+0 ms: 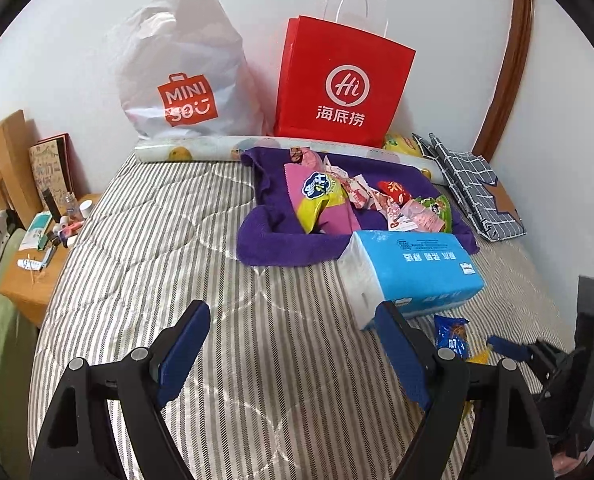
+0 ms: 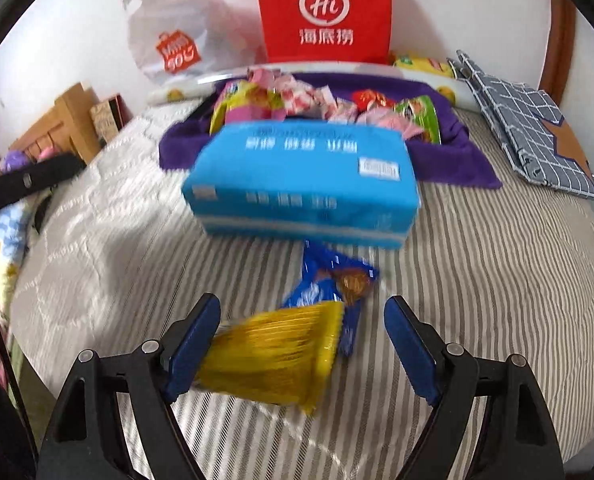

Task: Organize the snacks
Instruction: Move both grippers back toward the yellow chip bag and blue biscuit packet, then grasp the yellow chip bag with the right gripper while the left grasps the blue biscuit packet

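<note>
- Snacks (image 1: 349,196): left wrist view, mixed packets heaped on a purple towel (image 1: 269,244) at centre right of frame. One green-pink packet carries a round blue logo; the characters are too small to read.
- A blue tissue pack (image 1: 421,268) touches the towel's lower right edge; its white print is upside down in frame.
- Upper frame, against the wall: white plastic bag (image 1: 181,72) marked "MINISO" in orange, and a red paper bag (image 1: 343,80) with a "Hi" circle and three white Chinese characters.
- Open room: the striped bedspread (image 1: 157,240) is bare from centre to lower left. Its left edge meets a wooden bedside table (image 1: 33,284) crowded with small items.
- Left gripper (image 1: 293,336), lower frame: jaws spread wide with only bedspread between them.
- Right gripper (image 1: 509,350) shows at lower right, beside a blue snack packet (image 1: 451,334).
- Right wrist view (some blur): a yellow snack packet (image 2: 277,356) and the blue snack packet (image 2: 333,284) lie at lower centre, below the tissue pack (image 2: 301,184).
- Right gripper (image 2: 303,344): jaws released and wide. The yellow packet lies between them, close against the left finger; contact cannot be told.
- Bare bedspread (image 2: 477,280) runs to the right; a grey checked fabric item (image 2: 533,136) sits at upper right.
</note>
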`<state>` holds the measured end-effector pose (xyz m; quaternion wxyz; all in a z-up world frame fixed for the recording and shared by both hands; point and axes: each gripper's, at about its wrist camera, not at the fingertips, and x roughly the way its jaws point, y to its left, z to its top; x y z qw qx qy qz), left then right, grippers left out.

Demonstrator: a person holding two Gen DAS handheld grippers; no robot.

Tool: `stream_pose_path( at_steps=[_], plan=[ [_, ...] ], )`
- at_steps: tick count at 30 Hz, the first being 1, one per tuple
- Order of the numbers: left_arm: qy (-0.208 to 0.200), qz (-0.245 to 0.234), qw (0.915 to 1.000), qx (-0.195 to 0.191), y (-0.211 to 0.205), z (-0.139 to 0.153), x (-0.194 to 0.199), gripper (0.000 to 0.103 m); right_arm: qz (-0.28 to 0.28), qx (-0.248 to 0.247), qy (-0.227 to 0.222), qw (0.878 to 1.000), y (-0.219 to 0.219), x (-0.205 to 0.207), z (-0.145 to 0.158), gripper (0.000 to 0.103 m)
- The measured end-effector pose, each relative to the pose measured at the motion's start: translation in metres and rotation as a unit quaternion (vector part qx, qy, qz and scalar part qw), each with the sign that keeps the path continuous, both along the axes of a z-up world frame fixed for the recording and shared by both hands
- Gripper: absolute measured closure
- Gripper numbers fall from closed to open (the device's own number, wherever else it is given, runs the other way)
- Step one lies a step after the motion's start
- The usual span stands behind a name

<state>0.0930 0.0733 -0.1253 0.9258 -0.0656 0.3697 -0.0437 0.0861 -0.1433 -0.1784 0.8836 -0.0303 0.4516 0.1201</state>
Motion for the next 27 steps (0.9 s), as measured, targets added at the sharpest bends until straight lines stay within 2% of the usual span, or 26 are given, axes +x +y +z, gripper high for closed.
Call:
stream_pose_path(
  at_steps=[15, 17, 18, 24, 27],
  plan=[
    [0.010, -0.007, 0.9999, -0.006, -0.006, -0.009, 0.000, 0.020, 0.003, -0.013, 0.005, 1.000, -0.009, -0.040, -0.021, 0.019],
    [0.012, -0.011, 0.9998, -0.012, -0.009, -0.010, 0.000, 0.020, 0.003, -0.008, 0.002, 1.000, -0.010, -0.042, -0.024, 0.024],
    [0.012, -0.014, 0.9997, -0.013, -0.011, -0.011, 0.000, 0.020, 0.004, -0.007, -0.001, 1.000, -0.010, -0.043, -0.027, 0.034],
    [0.020, -0.040, 0.9990, 0.000, -0.028, -0.020, 0.000, 0.020, -0.008, 0.005, -0.031, 0.999, -0.020, -0.047, -0.025, 0.043],
    [0.031, -0.053, 0.9981, 0.005, -0.039, -0.029, 0.001, 0.019, -0.023, 0.013, -0.038, 0.999, -0.034, -0.047, -0.018, 0.043]
  ],
)
